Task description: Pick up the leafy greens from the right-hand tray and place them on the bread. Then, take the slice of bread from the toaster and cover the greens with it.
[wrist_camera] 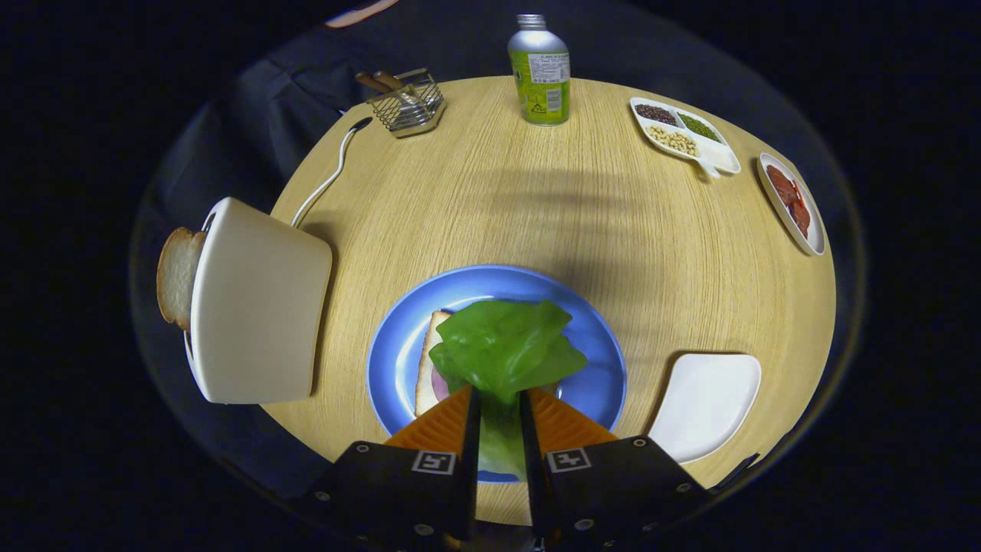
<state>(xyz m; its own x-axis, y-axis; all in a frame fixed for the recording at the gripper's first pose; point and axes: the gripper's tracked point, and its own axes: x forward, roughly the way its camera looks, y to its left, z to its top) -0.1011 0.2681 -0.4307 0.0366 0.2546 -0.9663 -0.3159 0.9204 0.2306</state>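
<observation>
The tool (499,402) sits at 6 o'clock with its two orange fingers (444,422) drawn close together, both pressing on the stem end of the leafy greens (502,349); a narrow strip of leaf shows in the slot between them. The rest of the greens fans out just ahead of the fingertips toward 12 o'clock, spread above the blue plate (398,345). Whether the leaf already rests on the food beneath or hangs just over it cannot be told. Under the greens, toward 9 o'clock of the fingers, a slice of bread (426,360) lies on the plate with a pink filling (440,383) showing at its edge.

At 3 o'clock of the plate, near it on the wooden worktop (498,207), lies an empty white tray (705,402). At 9 o'clock stands the cream toaster (257,303), with a slice of toast (178,276) sticking out of its top, and a white cord (326,180) running from it toward 11 o'clock.

Farther off, a wire basket (408,103) sits at 11 o'clock, a green bottle (539,73) at 12 o'clock, a divided dish of beans (682,130) at 1 o'clock, and a small dish of red slices (791,203) at 2 o'clock.
</observation>
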